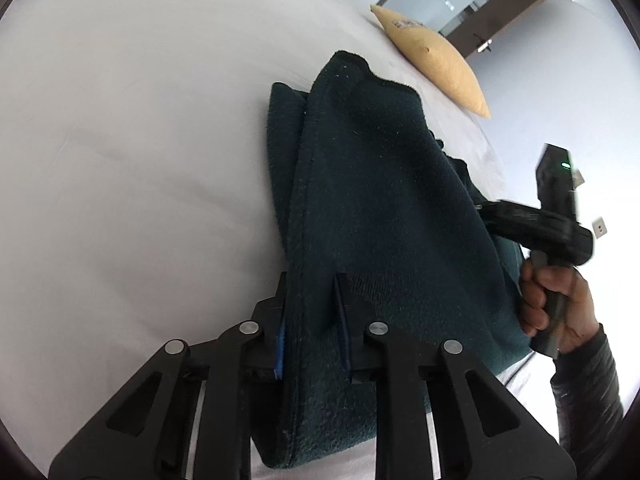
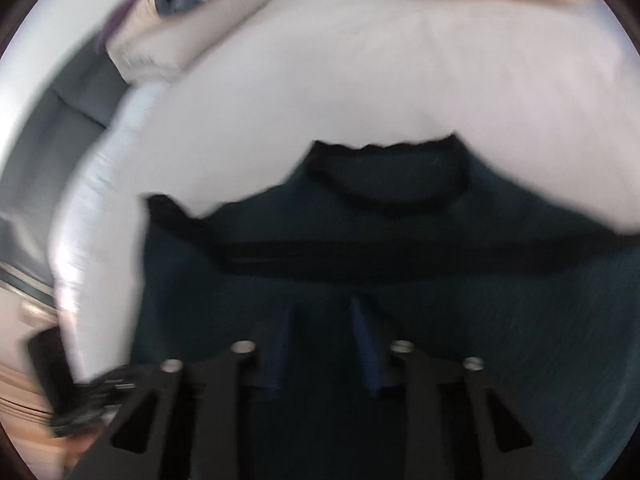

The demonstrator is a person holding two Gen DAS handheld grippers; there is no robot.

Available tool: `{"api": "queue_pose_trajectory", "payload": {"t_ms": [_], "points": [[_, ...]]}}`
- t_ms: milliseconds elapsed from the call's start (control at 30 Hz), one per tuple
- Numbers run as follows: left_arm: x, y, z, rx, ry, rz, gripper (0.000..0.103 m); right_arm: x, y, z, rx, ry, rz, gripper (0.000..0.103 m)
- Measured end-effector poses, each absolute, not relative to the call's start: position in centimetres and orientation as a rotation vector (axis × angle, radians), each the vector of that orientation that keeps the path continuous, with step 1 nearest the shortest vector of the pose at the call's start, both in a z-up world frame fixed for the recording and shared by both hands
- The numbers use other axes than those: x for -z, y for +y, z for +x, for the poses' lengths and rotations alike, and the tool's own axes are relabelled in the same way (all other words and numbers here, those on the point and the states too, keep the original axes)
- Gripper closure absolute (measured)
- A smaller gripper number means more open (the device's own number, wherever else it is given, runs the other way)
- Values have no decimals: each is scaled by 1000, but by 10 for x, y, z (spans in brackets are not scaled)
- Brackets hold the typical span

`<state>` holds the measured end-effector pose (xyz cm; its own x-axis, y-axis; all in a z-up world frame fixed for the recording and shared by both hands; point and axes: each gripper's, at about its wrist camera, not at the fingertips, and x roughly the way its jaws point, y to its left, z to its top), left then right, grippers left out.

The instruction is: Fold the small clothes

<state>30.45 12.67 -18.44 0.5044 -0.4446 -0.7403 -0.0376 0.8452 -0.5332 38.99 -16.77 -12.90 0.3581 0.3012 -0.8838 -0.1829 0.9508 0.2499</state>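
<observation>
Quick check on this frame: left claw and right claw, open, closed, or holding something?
Left claw: closed on the dark green garment.
Right claw: closed on the same garment, though that view is blurred.

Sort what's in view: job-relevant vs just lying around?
Job:
- dark green garment
- left gripper, clamped on its edge
- right gripper, fabric between its fingers
- white bed

Lying about:
- yellow pillow
- clothes pile
</observation>
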Motion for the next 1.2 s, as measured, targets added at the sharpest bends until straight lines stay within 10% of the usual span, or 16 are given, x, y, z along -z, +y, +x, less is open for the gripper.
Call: {"api": "queue_pose_trajectory", "payload": {"t_ms": [300, 433, 1000, 1067, 1200], "points": [[183, 154, 249, 233, 974, -611, 86, 116, -168, 398, -47, 1036, -46, 103], [183, 153, 249, 240, 964, -613, 86, 94, -162, 372, -238, 1005, 22, 79], [189, 172, 244, 273, 888, -796, 86, 113, -130, 377, -143, 997, -148, 76], [188, 174, 240, 281, 887, -795, 86, 113, -136, 380, -16, 958, -169, 57], [186, 184, 229, 291, 893, -815, 86, 99, -169, 365, -31, 934, 152, 56]]}}
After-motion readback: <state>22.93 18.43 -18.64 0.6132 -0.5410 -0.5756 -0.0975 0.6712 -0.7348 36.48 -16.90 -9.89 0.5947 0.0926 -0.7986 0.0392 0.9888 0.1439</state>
